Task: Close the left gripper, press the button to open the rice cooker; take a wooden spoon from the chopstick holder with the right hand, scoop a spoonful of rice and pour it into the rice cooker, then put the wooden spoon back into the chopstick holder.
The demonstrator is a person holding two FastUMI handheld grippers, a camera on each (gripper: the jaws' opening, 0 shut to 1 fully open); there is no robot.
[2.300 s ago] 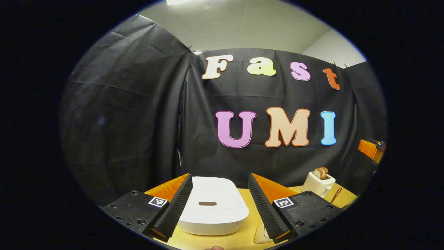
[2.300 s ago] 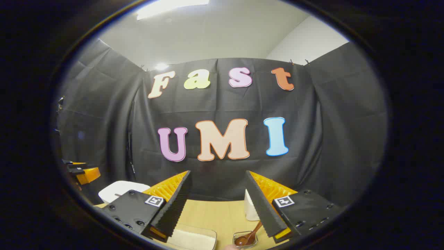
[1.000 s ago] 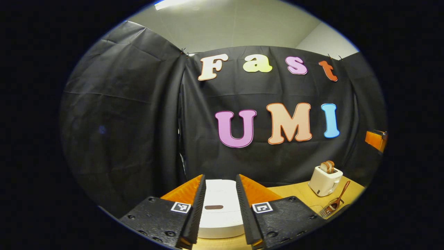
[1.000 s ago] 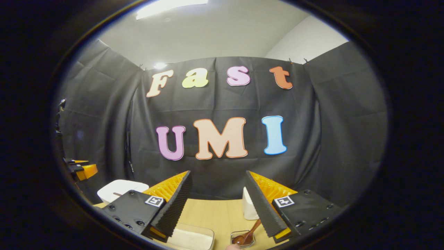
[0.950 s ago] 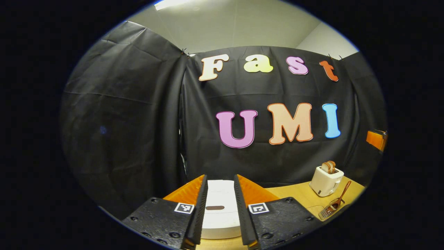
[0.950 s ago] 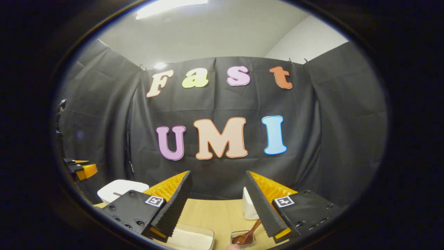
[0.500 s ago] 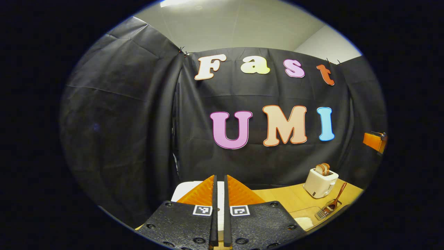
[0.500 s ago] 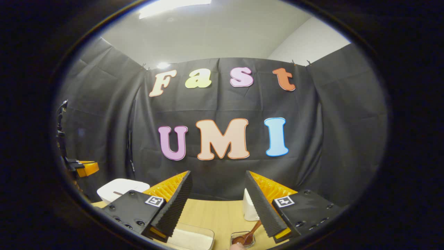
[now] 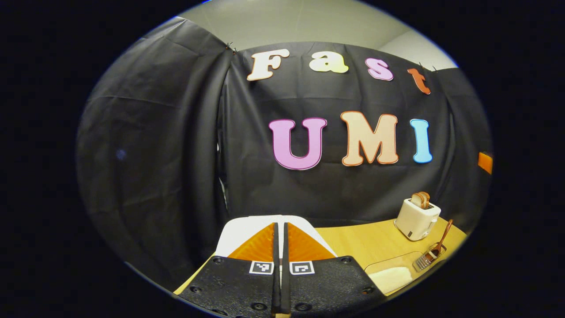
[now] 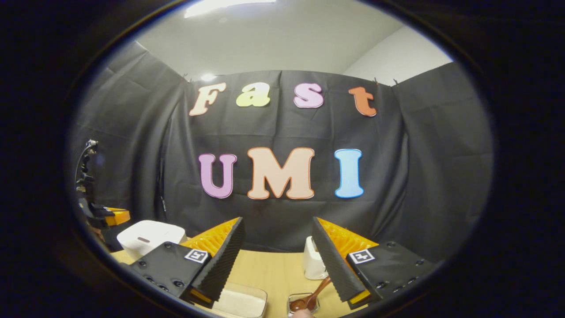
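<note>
My left gripper (image 9: pixel 280 227) is shut with nothing between its fingers, and it hovers over the white rice cooker (image 9: pixel 240 229), whose lid is down. The fingers hide the lid's button in the left gripper view; in the right gripper view the dark button (image 10: pixel 143 239) shows on the rice cooker (image 10: pixel 152 234). A wooden spoon (image 9: pixel 442 237) leans in the chopstick holder (image 9: pixel 424 260) at the far right. My right gripper (image 10: pixel 277 225) is open and empty, above and behind the spoon (image 10: pixel 311 298) and holder (image 10: pixel 291 307). A clear box of rice (image 10: pixel 240 302) lies below its left finger.
A white toaster (image 9: pixel 416 213) holding toast stands at the back right of the wooden table (image 9: pixel 366 243), close behind the holder. The rice box (image 9: pixel 390 276) sits between cooker and holder. The left gripper (image 10: pixel 108 216) shows at the far left of the right gripper view.
My left gripper has gone from wide open to shut and has tipped down over the cooker lid. The right gripper has stayed open and nearly still.
</note>
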